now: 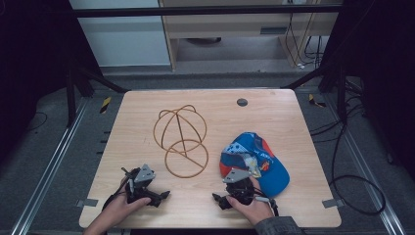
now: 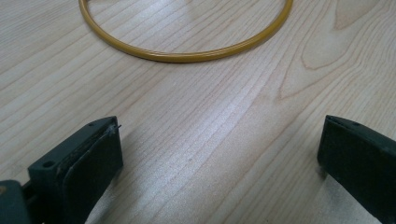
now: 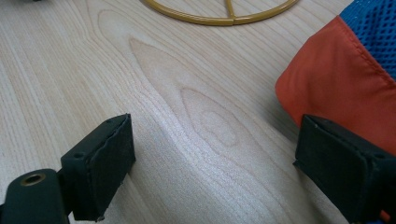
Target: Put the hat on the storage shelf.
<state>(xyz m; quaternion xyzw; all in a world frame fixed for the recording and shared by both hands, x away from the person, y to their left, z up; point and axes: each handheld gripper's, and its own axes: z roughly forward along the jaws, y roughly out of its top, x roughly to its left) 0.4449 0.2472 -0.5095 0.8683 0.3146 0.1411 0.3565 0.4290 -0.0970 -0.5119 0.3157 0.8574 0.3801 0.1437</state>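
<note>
A blue mesh cap [image 1: 256,159] with an orange-red brim lies on the right half of the wooden table [image 1: 142,112]. A gold wire cap frame [image 1: 181,139] with a ring base stands at the middle. My right gripper [image 1: 239,183] rests at the cap's near edge. It is open [image 3: 217,140] over bare wood, and its right jaw is beside the brim [image 3: 341,88]. My left gripper [image 1: 146,182] sits near the front left, open [image 2: 219,140] with nothing between its pads, facing the frame's ring [image 2: 187,55].
A small dark round cap [image 1: 242,102] is set into the table near its far edge. Black frame posts and cables surround the table. The gold ring [image 3: 224,17] lies ahead of the right gripper.
</note>
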